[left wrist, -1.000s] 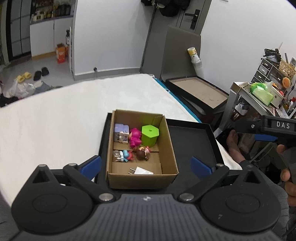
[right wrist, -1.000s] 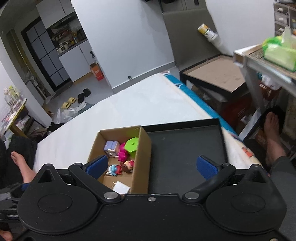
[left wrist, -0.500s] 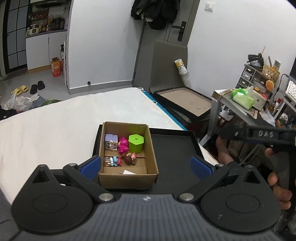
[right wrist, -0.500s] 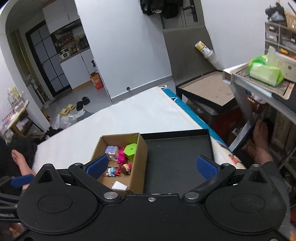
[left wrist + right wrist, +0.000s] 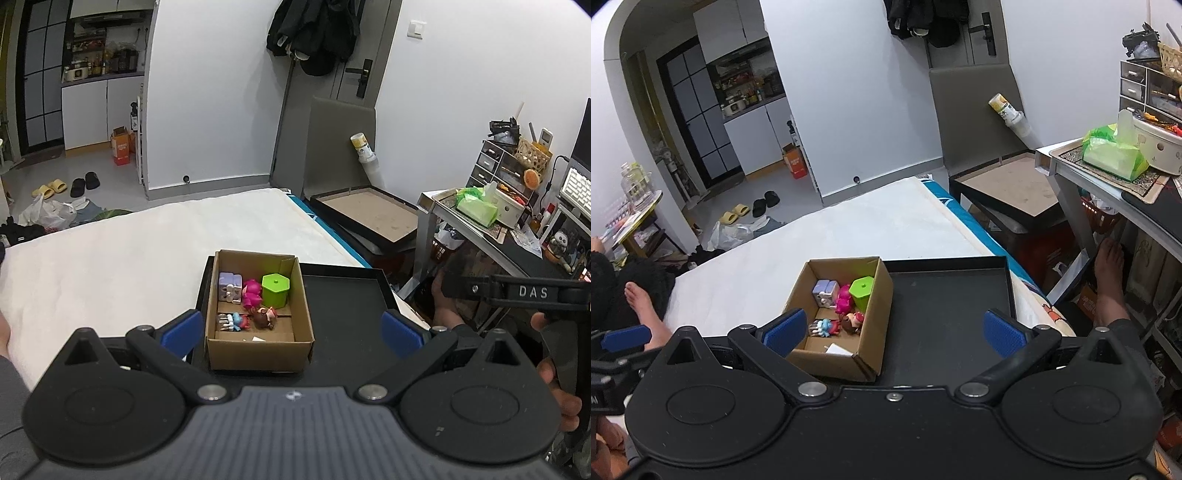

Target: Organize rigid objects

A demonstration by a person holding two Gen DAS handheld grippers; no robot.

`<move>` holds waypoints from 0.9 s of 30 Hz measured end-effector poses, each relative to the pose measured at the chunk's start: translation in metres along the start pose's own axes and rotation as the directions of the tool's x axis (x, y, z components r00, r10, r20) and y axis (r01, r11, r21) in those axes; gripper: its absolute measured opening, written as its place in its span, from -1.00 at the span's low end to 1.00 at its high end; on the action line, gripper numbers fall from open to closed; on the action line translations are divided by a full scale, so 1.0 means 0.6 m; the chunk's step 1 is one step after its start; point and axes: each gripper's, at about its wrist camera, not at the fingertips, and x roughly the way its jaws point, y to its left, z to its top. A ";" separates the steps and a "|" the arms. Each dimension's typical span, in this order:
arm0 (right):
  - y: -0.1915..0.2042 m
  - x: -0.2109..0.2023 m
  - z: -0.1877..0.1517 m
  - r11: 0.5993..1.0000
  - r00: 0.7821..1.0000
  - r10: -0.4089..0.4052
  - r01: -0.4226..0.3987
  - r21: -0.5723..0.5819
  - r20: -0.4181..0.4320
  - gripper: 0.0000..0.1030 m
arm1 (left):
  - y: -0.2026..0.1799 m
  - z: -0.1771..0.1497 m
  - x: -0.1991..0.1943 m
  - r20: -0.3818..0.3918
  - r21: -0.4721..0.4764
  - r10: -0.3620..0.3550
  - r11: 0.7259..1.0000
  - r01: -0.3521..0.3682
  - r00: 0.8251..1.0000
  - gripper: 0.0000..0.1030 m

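A cardboard box [image 5: 258, 352] stands on the left part of a black tray [image 5: 343, 314] on a white bed. In the box lie a green hexagonal container [image 5: 275, 290], a lilac toy [image 5: 229, 286], a pink figure [image 5: 252, 292], two small dolls [image 5: 245, 320] and a white plug [image 5: 255, 338]. The box also shows in the right wrist view [image 5: 871, 354], with the tray [image 5: 945, 314] beside it. My left gripper [image 5: 291, 332] is open and empty, held above and short of the box. My right gripper [image 5: 892, 332] is open and empty, back from the tray.
The white bed [image 5: 122, 258] stretches left and far. A desk [image 5: 480, 225] with a green tissue pack and drawers stands at the right. A framed board [image 5: 369, 214] lies on the floor beyond. A bare foot [image 5: 1110, 284] is right of the bed.
Both grippers have pulled back and risen away from the box and tray, which look smaller and farther now. Both stay open and empty.
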 end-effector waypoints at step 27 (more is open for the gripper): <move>0.013 -0.052 -0.042 0.999 0.999 0.045 -0.045 -0.029 -0.011 1.00 | -0.008 -0.039 -0.028 -0.013 0.022 0.025 0.999 -0.024 1.000 0.99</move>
